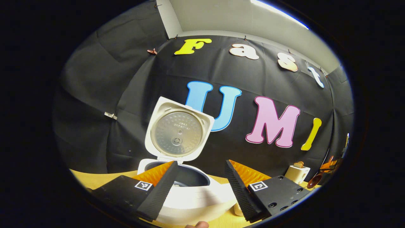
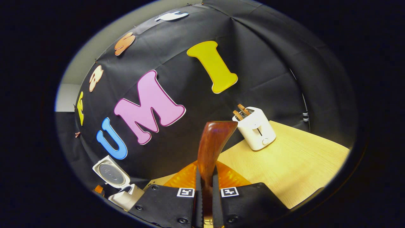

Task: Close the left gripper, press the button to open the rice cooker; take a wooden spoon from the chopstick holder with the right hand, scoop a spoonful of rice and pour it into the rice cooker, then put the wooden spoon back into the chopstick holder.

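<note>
While its lid [image 1: 179,130] stood swung up against the booth's black wall, the white rice cooker [image 1: 202,196] sat open on the pale wooden table [image 2: 291,164], its dark inner pot [image 1: 190,177] exposed and what looked like a little rice at the pot's near rim. The left gripper [image 1: 199,186] hung just in front of the cooker with its jaws spread wide and nothing between them, the cooker's body showing through the gap. A fingertip of the person's hand [image 1: 196,224] edged in at the bottom of the left gripper view.

In the right gripper view, the right gripper [image 2: 206,193] had its two fingers pressed together on the handle of the wooden spoon [image 2: 212,148], which rose from between them, reddish-brown and glossy, its far end curving to the right. Whether the spoon carried rice could not be told. The cooker appeared small at the lower left of that view, well apart from the spoon. A white toaster [image 2: 255,128] with two slices of bread [image 2: 240,111] in its slots stood on the table beyond the spoon, near the wall. In the left gripper view the spoon's bowl and the right gripper showed dimly at the far right edge, just beside the toaster.
</note>
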The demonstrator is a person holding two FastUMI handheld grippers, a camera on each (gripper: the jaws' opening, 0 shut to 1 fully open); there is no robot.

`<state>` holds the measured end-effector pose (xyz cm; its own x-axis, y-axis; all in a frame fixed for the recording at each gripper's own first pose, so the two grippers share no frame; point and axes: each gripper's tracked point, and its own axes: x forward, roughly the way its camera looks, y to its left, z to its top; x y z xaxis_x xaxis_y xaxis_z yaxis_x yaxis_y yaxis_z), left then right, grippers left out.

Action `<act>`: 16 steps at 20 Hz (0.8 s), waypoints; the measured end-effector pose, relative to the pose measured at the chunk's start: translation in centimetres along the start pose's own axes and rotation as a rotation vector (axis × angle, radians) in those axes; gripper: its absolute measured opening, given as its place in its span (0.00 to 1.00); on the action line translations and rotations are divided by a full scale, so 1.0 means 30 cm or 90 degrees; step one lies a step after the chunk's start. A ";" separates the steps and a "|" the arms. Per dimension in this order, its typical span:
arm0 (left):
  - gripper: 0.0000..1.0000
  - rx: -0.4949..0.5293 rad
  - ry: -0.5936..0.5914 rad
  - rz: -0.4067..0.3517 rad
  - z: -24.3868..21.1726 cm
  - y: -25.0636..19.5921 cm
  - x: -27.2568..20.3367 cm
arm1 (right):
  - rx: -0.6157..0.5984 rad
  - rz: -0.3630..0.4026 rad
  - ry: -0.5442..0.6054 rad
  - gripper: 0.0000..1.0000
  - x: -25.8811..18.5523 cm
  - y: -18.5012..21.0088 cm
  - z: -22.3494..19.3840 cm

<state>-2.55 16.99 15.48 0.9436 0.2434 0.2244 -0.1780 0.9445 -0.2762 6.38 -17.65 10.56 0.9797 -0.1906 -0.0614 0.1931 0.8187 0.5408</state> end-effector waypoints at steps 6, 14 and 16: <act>0.95 -0.002 0.001 -0.010 -0.010 -0.032 0.013 | -0.047 -0.013 0.030 0.16 0.026 -0.023 -0.126; 0.95 -0.008 -0.006 0.005 0.010 0.004 0.002 | -0.029 -0.049 0.060 0.16 0.030 -0.113 -0.238; 0.95 -0.008 -0.006 0.005 0.010 0.000 0.000 | -0.008 -0.033 0.062 0.18 0.019 -0.096 -0.229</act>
<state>-2.62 17.06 15.78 0.9394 0.2526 0.2317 -0.1811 0.9397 -0.2902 6.76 -16.41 3.21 0.9690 -0.1795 -0.1696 0.2430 0.8157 0.5250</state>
